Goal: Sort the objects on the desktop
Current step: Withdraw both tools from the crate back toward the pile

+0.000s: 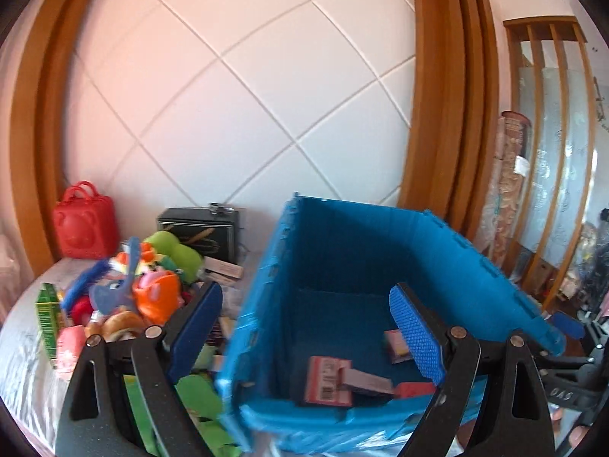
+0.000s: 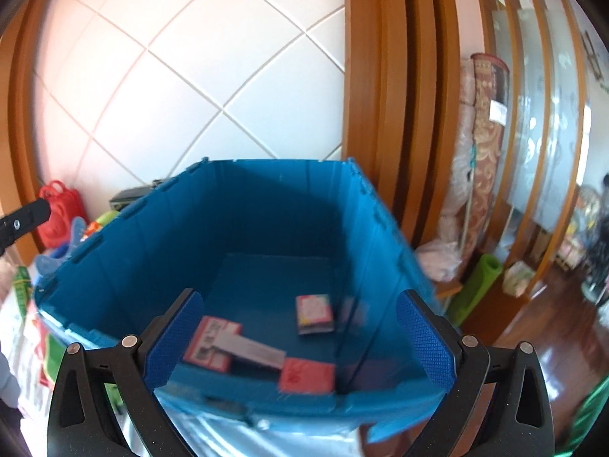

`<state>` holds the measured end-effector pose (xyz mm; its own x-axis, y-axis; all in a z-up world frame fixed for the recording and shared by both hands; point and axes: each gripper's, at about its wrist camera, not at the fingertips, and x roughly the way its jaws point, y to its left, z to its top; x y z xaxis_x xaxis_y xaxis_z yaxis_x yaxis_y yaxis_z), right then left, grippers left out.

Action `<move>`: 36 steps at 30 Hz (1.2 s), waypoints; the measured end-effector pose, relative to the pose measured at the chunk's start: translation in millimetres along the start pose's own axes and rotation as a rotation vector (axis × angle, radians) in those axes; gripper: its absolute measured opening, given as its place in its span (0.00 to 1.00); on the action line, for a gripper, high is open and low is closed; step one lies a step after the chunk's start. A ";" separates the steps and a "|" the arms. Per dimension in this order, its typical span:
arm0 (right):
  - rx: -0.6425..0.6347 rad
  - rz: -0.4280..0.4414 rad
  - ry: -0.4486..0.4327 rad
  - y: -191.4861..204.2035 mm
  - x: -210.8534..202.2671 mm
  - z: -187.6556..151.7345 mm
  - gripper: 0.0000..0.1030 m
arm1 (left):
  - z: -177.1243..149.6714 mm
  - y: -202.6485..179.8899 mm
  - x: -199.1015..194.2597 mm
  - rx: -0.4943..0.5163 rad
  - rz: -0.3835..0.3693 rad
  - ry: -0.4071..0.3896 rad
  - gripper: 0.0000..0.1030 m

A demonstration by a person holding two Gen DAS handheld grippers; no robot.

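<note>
Nearest in both wrist views, each gripper's blue-padded fingers stand spread with nothing between them: the left gripper [image 1: 310,339] straddles the near-left corner of the blue crate [image 1: 449,236], the right gripper [image 2: 304,339] faces straight into it.

Inside the crate lie a few small boxes [image 2: 314,314]. The unsorted pile of toys [image 1: 144,285] sits left of the crate on the table [image 1: 23,361].

The step in hand looks like a return from the crate for the next piece. It is best done by swinging the left gripper clear of the crate wall, picking one top-lying toy and closing on it squarely.

Only the left view shows the pile fully, with the black case [image 1: 200,234] and red bag [image 1: 83,224] beyond it. The right view alone shows the crate floor whole and a green roll [image 2: 481,285] on the floor, far right.
</note>
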<state>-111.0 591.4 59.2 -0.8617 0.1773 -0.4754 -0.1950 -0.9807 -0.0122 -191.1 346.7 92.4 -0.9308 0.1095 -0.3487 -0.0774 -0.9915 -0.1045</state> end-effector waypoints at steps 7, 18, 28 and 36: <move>-0.008 0.107 -0.017 31.3 -9.4 -25.0 1.00 | -26.4 55.4 -30.2 -0.007 0.171 -0.022 0.88; -0.106 0.289 -0.181 108.4 -36.6 -46.5 1.00 | -65.9 180.7 -66.1 -0.091 0.403 0.057 0.88; -0.169 0.351 -0.243 204.2 -57.8 -72.5 1.00 | -113.0 291.4 -63.9 -0.081 0.490 0.175 0.88; -0.208 0.392 -0.140 292.3 -38.9 -109.7 1.00 | -156.6 336.9 -32.3 -0.050 0.386 0.325 0.88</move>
<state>-83.1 288.8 -22.4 -0.9093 -0.2146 -0.3566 0.2437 -0.9691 -0.0380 -131.2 20.2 -77.4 -0.7282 -0.2405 -0.6418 0.2752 -0.9602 0.0476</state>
